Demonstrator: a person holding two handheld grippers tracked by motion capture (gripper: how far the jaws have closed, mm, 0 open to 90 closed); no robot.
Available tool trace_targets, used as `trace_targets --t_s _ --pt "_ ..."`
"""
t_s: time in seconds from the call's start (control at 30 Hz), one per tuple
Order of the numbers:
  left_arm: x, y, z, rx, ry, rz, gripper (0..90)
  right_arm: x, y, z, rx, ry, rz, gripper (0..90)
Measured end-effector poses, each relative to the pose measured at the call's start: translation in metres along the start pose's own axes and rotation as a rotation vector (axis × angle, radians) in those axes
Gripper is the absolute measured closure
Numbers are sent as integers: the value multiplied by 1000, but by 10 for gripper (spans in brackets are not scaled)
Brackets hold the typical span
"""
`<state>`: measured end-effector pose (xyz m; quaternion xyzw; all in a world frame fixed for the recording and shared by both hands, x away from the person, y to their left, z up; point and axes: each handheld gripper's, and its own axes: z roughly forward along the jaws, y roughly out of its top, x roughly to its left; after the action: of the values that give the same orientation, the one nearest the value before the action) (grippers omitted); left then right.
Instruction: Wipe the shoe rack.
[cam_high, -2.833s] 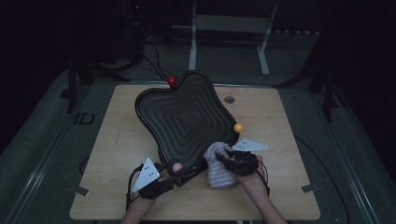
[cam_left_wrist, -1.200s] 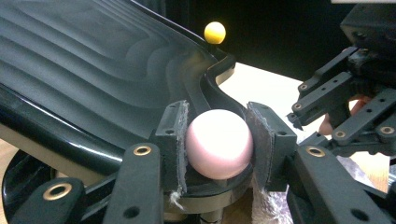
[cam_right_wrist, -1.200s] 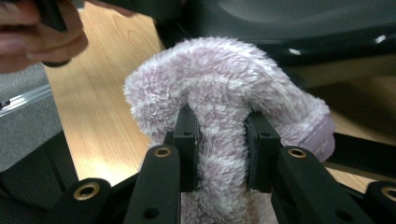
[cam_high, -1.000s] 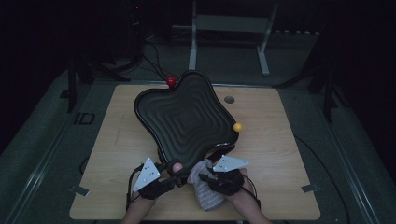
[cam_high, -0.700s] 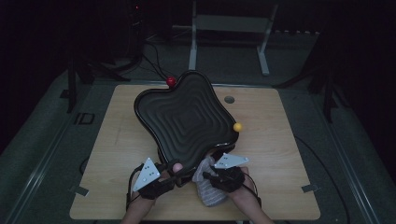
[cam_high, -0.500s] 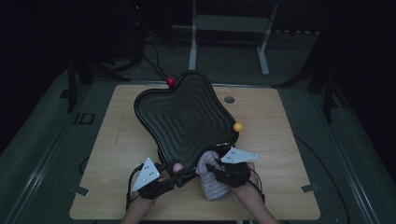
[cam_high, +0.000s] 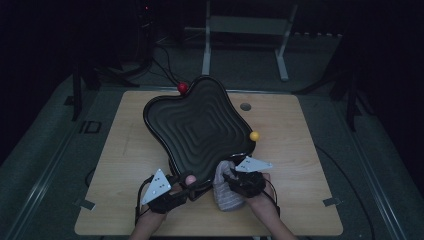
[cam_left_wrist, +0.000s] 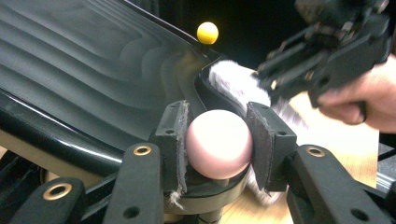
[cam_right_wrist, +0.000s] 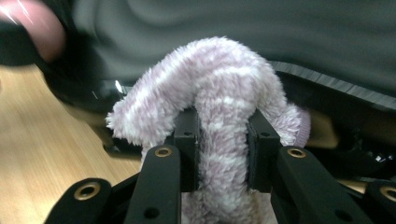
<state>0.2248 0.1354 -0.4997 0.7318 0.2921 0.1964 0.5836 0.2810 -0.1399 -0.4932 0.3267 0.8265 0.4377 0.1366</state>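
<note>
Left gripper: jaws clamped on the pink ball knob at the near corner of the black wavy tray; the knob is seated squarely between both pads, low centre of the left gripper view. Right gripper: jaws pinched on a fold of the fluffy lilac-and-white cloth, which is humped up over the jaw tips at frame centre and pressed against the tray rim. In the high view, cloth is seen lower centre, just right of the knob, at the tray's near edge. Yellow knob is on the right corner, red knob on the far corner.
</note>
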Motion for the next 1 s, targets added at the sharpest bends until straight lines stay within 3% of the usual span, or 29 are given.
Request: trace_targets --t_s 0.07,0.2,0.27,0.4,0.47,0.6,0.77,0.87,0.93,1.0 --pt "-1 0 0 -2 -2 2 605 -1 0 -2 19 1 -3 709" --pt "-1 0 0 -4 -5 1 605 -6 7 -14 -34 -24 10 707" --pt "-1 0 1 -3 -6 2 605 -7 7 -13 -40 -31 16 706" --pt "-1 0 0 -2 -8 4 604 -11 -4 4 7 -50 23 704" --pt "-1 0 0 -3 -9 3 604 -11 -3 2 11 -49 28 704" --pt "-1 -1 1 -7 -12 2 604 -15 7 -14 -43 -62 36 703" --pt "-2 -1 1 -7 -12 1 605 -19 -1 -1 -8 -52 59 702" --pt "-1 -1 1 -8 -15 3 605 -18 1 -5 -9 -54 53 702" --pt "-1 -1 1 -7 -17 1 605 -23 5 -14 -36 -59 66 702" --pt "-2 -1 1 -8 -17 1 605 -27 3 -13 -37 -62 84 702"
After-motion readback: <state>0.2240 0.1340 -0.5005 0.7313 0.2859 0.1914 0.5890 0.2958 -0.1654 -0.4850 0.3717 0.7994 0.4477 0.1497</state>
